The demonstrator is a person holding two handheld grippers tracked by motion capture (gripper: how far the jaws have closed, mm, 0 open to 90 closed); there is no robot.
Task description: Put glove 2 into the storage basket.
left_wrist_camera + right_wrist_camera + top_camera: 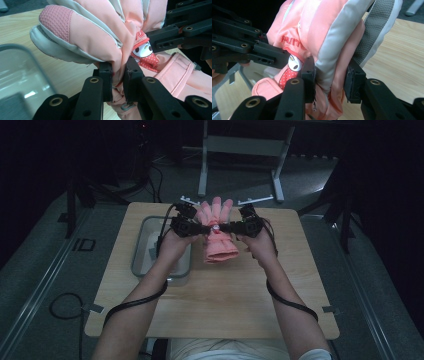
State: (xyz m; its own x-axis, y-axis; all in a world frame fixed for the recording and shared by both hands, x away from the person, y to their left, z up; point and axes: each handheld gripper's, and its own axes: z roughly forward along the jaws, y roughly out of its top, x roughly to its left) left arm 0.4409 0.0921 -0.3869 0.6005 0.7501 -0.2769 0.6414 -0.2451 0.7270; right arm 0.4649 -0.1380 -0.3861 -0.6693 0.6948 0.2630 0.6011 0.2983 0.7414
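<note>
1. Two claws meet at mid-desk in the high view. The left claw (pixel 202 227) and the right claw (pixel 226 226) clamp the pink glove (pixel 218 245) from opposite sides at its waist.
2. High view, orientation: the glove's long axis runs from the person toward the far edge of the desk (pixel 240 300). Fingers point to the far edge; the cuff points to the person and lies lower, toward the desktop. A clear bin (pixel 142 247) stands just to the left.
3. Left gripper view: the left claw (pixel 118 76) is clamped on a bunched fold of the glove (pixel 95 37). Fabric is pink with pale grey finger panels and a textured pink fingertip patch. A white cartoon face over a red dotted patch sits at the pinch. The bin (pixel 22 75) lies at lower left.
4. Right gripper view: the right claw (pixel 331 75) is clamped on a thicker fold of the glove (pixel 322 30). Red lettering is stitched above the cartoon face; a grey textured palm panel shows at upper right.
</note>
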